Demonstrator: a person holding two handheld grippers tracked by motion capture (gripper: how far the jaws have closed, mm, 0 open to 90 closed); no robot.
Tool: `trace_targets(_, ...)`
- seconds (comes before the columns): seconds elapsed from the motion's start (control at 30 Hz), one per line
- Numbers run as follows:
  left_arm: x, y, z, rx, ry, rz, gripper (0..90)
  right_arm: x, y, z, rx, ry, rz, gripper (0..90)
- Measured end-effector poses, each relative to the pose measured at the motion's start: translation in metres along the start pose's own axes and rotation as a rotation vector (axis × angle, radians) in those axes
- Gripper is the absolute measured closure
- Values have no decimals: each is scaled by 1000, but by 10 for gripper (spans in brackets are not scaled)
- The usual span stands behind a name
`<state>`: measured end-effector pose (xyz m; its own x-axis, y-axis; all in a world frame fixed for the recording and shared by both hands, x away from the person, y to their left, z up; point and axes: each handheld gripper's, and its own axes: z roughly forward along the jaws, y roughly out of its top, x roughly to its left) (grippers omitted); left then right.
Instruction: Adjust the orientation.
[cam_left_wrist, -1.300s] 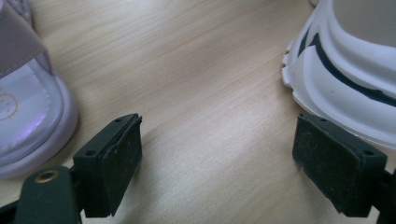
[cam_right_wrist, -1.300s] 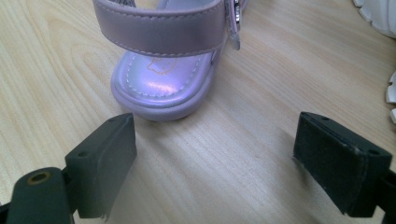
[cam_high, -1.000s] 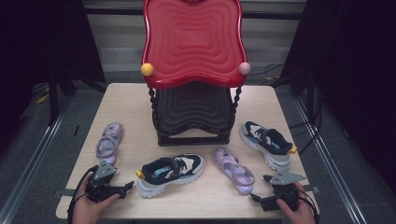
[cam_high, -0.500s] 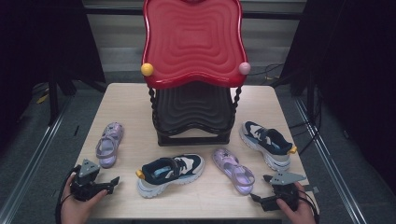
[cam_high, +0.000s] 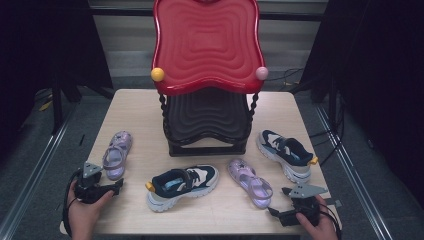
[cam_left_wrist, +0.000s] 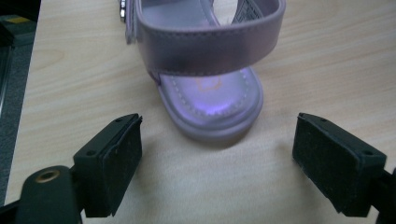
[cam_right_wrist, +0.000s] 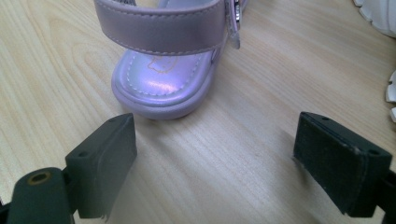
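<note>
Both tongs wide at the lilac sandals

My left tongs (cam_left_wrist: 215, 161) gaped empty at the heel of the left sandal (cam_left_wrist: 205, 70); my right tongs (cam_right_wrist: 212, 161) gaped likewise, just short of the right sandal (cam_right_wrist: 163, 56). The pale wooden worktop (cam_high: 135, 107) carried two sneakers and a red-and-black rack amid dark curtains. Since earlier, my left hand (cam_high: 85, 210) had slid left, behind its sandal.

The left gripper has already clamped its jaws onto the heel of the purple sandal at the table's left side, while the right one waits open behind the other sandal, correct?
Not quite. The left gripper has not clamped: the left gripper view shows its jaws wide open, short of the purple sandal and not touching it. The right gripper does wait open behind the other sandal.
</note>
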<state>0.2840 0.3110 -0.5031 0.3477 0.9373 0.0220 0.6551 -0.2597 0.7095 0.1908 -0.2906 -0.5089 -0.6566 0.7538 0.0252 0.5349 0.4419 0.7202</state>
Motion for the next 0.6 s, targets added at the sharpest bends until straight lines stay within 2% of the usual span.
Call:
trace_targets(0.17, 0, 7, 10, -6, 11, -17, 158, 0, 0, 0, 0, 0, 0, 125)
trace_targets(0.23, 1, 9, 16, -24, 14, -41, 167, 0, 0, 0, 0, 0, 1, 125)
trace_targets(0.6, 0, 21, 29, -23, 19, -61, 175, 0, 0, 0, -1, 1, 1, 125)
